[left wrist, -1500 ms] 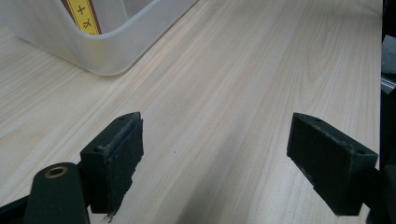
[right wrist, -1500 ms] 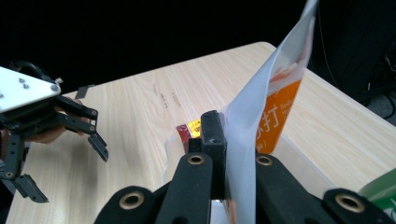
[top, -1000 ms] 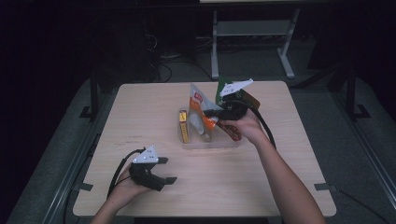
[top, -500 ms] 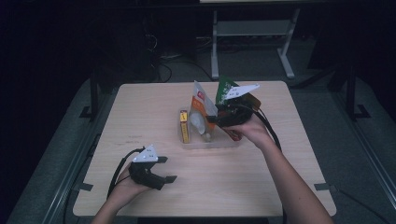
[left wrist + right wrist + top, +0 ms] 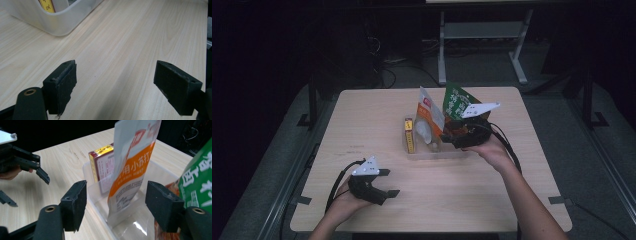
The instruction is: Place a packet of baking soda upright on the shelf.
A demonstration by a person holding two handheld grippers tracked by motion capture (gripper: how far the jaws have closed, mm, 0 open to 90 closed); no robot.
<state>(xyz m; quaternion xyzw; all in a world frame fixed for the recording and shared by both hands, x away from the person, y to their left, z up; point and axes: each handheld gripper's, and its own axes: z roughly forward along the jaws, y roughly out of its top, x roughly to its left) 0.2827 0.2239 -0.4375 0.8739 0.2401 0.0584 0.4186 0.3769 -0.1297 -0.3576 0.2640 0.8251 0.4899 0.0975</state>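
Right gripper view looks straight at the white and orange pouch (image 5: 132, 167), which stands on its short bottom edge inside the clear plastic bin (image 5: 100, 202), its long axis running up and down with a slight lean, printed face toward the camera and top edge pointing up out of the bin. It lines up between the two black pads of the right gripper (image 5: 116, 202), yet each pad stands clear of it with open space on both sides; the jaws have just been opening and now sit well spread, pinching nothing. Behind the pouch a yellow and red box (image 5: 101, 167) stands upright against the bin's far wall, and a green bag (image 5: 197, 175) rises at the right edge, just beside the right pad. From the high view the bin (image 5: 432, 152) sits on the wooden table (image 5: 377, 115) a little past its middle, holding the box at its left end, the pouch (image 5: 428, 117) next and the green bag (image 5: 457, 100) at its right, with the right gripper (image 5: 452, 137) at the bin's right end. Well apart, near the table's front left, the left gripper (image 5: 388, 182) rests in the hand with its jaws spread wide over bare wood, touching nothing between them; the left gripper view shows a corner of the bin (image 5: 60, 23) farther off.
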